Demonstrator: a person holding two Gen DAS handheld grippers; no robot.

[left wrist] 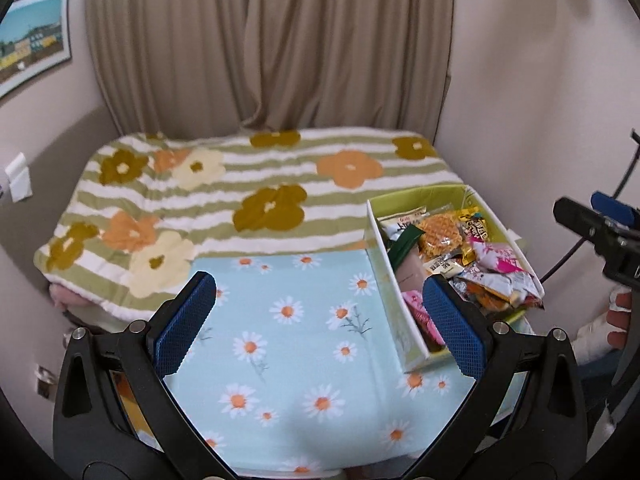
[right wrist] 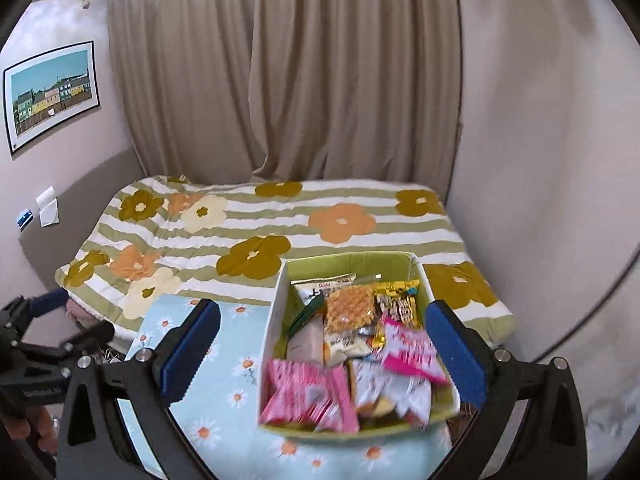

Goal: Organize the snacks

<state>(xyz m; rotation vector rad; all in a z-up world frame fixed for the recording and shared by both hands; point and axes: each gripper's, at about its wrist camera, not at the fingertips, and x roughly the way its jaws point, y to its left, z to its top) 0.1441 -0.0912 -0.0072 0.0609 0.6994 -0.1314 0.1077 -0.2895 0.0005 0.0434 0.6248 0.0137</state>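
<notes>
Both grippers wide open and empty above a filled snack box.

The snack box (right wrist: 276, 320) sits at the right edge of the daisy-print table (left wrist: 288, 360), heaped with packets (right wrist: 348, 320). The left gripper (left wrist: 320, 320) and right gripper (right wrist: 324, 352) grip nothing. Risk: a nudge could push the box off the near right edge; loose packets may spill. Open room lies left of the box.

Green-lined box (right wrist: 276, 312) upright on daisy cloth (right wrist: 224, 396), heaped with snack packets (right wrist: 360, 344).
</notes>
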